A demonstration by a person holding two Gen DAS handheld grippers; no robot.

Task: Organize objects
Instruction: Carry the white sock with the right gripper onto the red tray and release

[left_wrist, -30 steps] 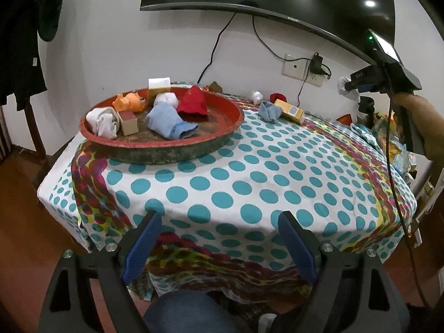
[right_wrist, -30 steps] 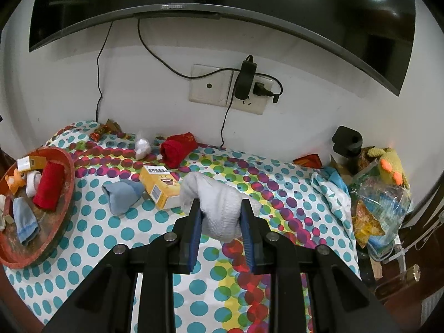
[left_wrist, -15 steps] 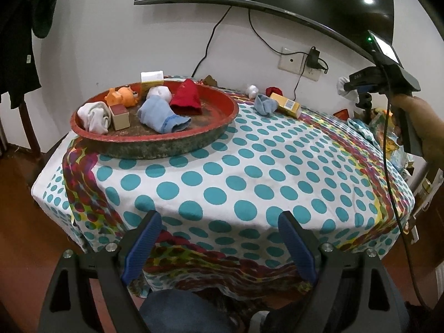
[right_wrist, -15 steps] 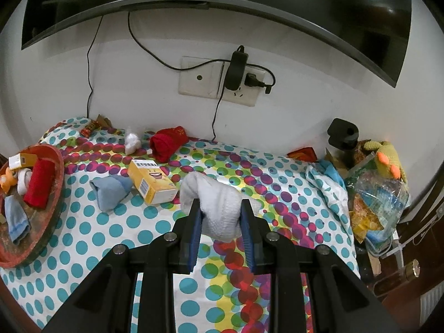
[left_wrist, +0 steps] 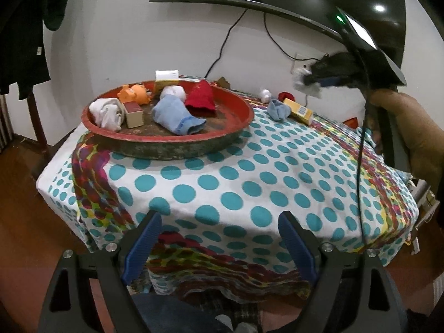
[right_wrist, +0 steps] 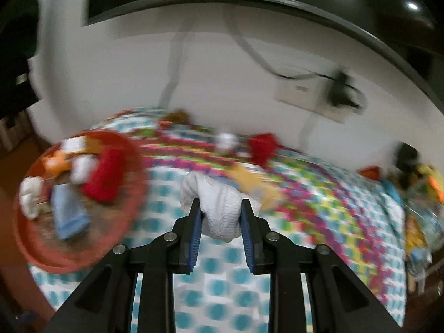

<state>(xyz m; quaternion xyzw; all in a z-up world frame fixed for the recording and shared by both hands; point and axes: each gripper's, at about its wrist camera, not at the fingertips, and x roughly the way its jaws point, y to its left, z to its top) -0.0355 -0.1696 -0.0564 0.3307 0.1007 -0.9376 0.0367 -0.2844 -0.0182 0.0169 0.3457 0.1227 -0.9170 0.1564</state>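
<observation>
My right claw [right_wrist: 221,223], clamped on a rolled white knitted sock [right_wrist: 219,205], needed a clear, gentle drop into the round red tray [right_wrist: 133,194] at frame left.

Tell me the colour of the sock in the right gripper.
White sock, clearest in the right wrist view.

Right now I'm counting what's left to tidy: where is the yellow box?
In the left wrist view the yellow box lies on the table's far right side, outside the red tray, beside a loose blue sock.
</observation>
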